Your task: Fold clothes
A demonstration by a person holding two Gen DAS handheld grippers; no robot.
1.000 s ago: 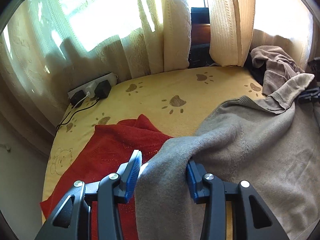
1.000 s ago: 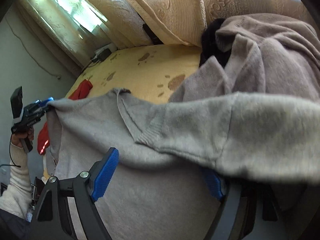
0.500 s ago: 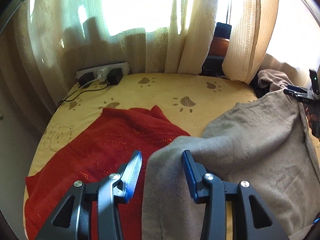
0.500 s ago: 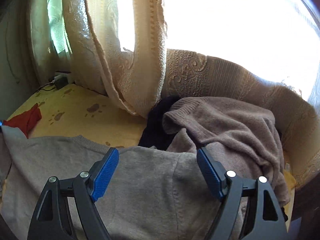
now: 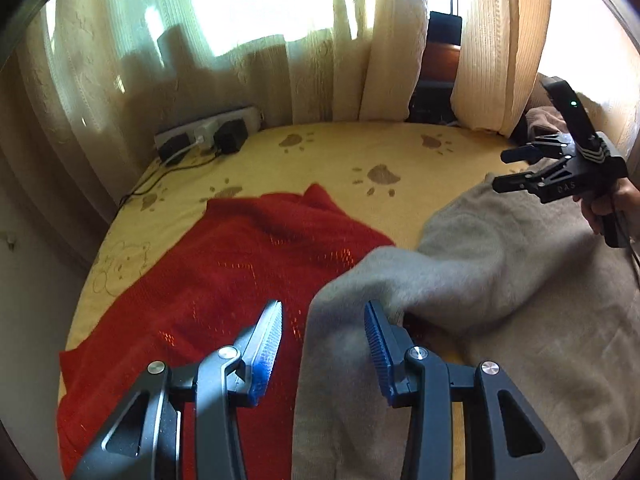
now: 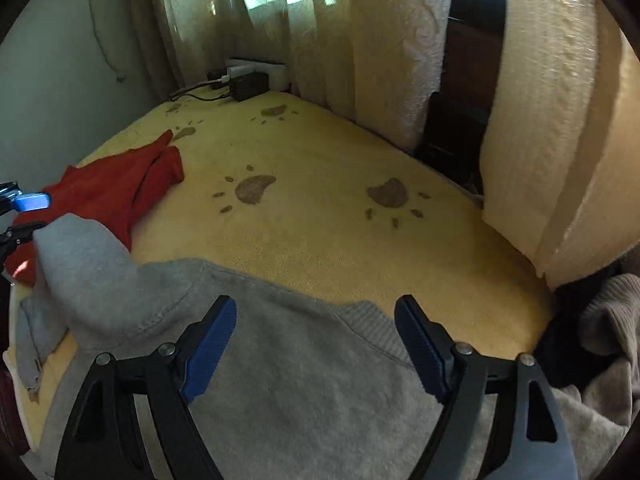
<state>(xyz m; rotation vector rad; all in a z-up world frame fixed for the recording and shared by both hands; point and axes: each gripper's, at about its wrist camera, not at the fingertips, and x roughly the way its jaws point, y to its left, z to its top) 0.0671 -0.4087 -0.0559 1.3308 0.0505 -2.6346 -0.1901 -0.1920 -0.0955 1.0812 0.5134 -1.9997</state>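
Observation:
A grey sweater (image 5: 500, 264) (image 6: 300, 400) lies spread over the near part of the bed. One end of it hangs over the right finger of my left gripper (image 5: 320, 344) and fills part of the gap between the jaws. A strip of red shows between the cloth and the left pad, so the pads do not pinch it. My left gripper (image 6: 24, 216) also appears at the far left edge of the right wrist view. My right gripper (image 6: 316, 344) (image 5: 502, 168) hovers open just above the sweater's neck edge, holding nothing.
A red knit garment (image 5: 224, 272) (image 6: 120, 188) lies flat to the left on the yellow paw-print sheet (image 5: 340, 152). A brown garment (image 6: 612, 320) and a black one (image 6: 560, 340) are piled at the right. A power strip (image 5: 208, 136) with cables sits by the curtains (image 5: 380, 40).
The grey sleeve that lay across my right gripper's jaws is gone from them. That gripper swung left from the clothes pile to above the sweater. The left gripper shifted slightly, showing more red garment.

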